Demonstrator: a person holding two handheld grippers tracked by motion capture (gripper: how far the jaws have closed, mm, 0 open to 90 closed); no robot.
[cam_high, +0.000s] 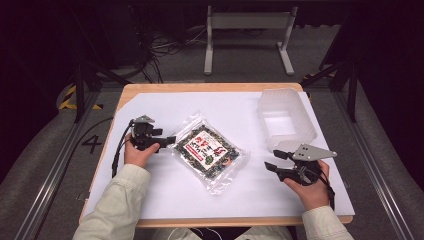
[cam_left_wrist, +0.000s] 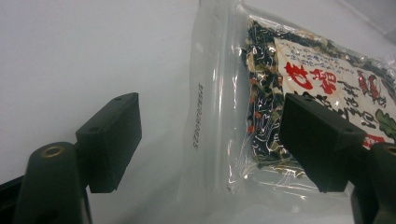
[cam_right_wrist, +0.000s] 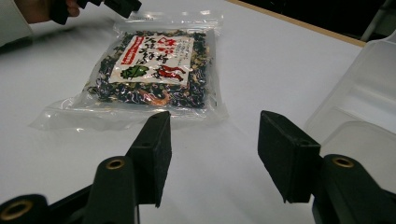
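A clear plastic bag of dark dried greens with a red-and-white label (cam_high: 207, 150) lies flat on the white sheet in the middle of the table. My left gripper (cam_high: 167, 140) sits at the bag's left end, open. In the left gripper view the bag's clear sealed edge (cam_left_wrist: 210, 93) runs between the two jaws, and the right-hand jaw hangs over the packed part; neither pad presses on it. My right gripper (cam_high: 272, 160) rests on the sheet to the bag's right, open, with nothing between its jaws (cam_right_wrist: 212, 135). The bag (cam_right_wrist: 154, 70) lies ahead of it.
A translucent plastic container (cam_high: 300, 107) stands at the back right of the table, just beyond my right gripper, and its wall (cam_right_wrist: 359, 93) is close on that side. The white sheet (cam_high: 200, 195) covers most of the wooden table (cam_high: 210, 86).
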